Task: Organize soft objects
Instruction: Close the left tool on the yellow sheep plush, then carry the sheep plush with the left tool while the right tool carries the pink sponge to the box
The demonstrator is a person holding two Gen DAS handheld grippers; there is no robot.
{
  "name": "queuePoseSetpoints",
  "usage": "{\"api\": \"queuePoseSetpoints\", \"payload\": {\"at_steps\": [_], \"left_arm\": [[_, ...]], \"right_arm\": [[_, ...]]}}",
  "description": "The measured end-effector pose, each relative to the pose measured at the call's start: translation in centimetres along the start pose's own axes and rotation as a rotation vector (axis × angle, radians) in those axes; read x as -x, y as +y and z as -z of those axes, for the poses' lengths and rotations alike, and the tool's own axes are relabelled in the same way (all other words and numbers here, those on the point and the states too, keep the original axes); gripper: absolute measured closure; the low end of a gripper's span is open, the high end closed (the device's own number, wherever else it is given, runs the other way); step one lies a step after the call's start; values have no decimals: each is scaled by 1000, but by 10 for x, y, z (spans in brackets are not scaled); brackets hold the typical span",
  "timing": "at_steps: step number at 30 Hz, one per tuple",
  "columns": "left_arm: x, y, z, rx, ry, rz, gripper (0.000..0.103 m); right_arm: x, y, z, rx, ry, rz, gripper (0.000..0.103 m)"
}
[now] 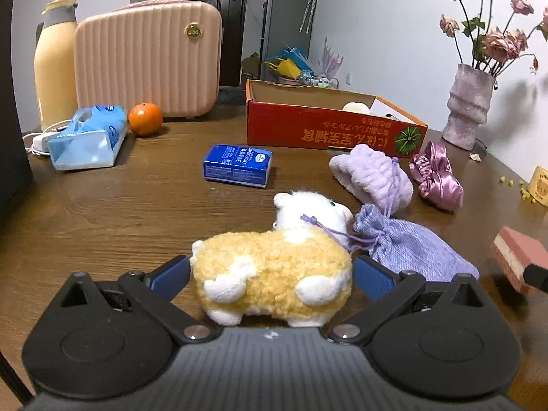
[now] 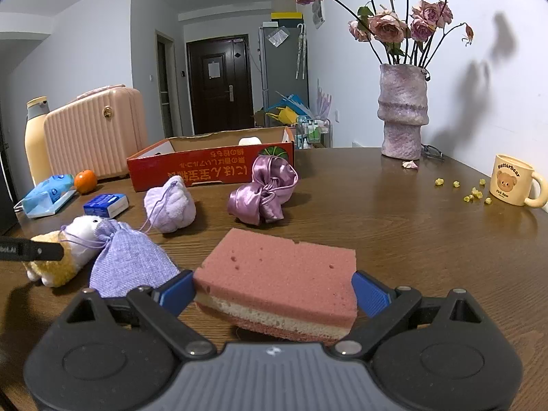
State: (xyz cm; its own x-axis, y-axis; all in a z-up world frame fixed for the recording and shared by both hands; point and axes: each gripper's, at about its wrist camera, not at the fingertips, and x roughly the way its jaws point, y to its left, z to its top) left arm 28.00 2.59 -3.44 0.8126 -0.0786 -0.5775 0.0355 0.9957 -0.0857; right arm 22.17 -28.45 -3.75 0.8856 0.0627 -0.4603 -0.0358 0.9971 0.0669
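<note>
My left tool (image 1: 272, 275) has its blue pads on either side of the yellow-and-white plush sheep (image 1: 274, 267), touching its woolly body at both ends; the sheep stands on the bench (image 1: 120, 212) with its white head turned away from me. Whether the pads truly squeeze it or only rest against the fleece I cannot tell. My right tool (image 2: 274, 291) brackets the pink layered sponge (image 2: 279, 277), which lies flat on the bench with a pale band through its middle; the left pad meets its corner and the right pad sits at its far edge, but again I cannot tell if it is pinched.

Just beside the sheep's head lies a lavender drawstring pouch (image 1: 407, 245), its cords draped over the sheep's neck. Beyond it sits a fluffy lilac bundle (image 1: 373, 178), and next to that a crumpled pink satin scrunchie (image 1: 438, 176). Behind these three stands an open red cardboard box (image 1: 325, 126), with something white showing inside. A small blue tissue packet (image 1: 238, 166) lies in the middle of the bench, well apart from the sheep. Further left are a blue wipes pack (image 1: 87, 138), an orange (image 1: 145, 119), a ribbed pink case (image 1: 147, 60) and a yellow flask (image 1: 54, 65). On the right side a rough lilac vase (image 2: 404, 113) holds dried roses, and a cream bear mug (image 2: 513, 181) stands near scattered yellow petals.
</note>
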Motion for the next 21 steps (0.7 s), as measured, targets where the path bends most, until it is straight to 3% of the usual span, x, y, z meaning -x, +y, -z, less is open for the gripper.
{"api": "queuePoseSetpoints", "payload": {"at_steps": [21], "left_arm": [[-26,0,-6,-73,-9,-4,1]], "right_arm": [[-5,4,1,12,13,20,6]]}}
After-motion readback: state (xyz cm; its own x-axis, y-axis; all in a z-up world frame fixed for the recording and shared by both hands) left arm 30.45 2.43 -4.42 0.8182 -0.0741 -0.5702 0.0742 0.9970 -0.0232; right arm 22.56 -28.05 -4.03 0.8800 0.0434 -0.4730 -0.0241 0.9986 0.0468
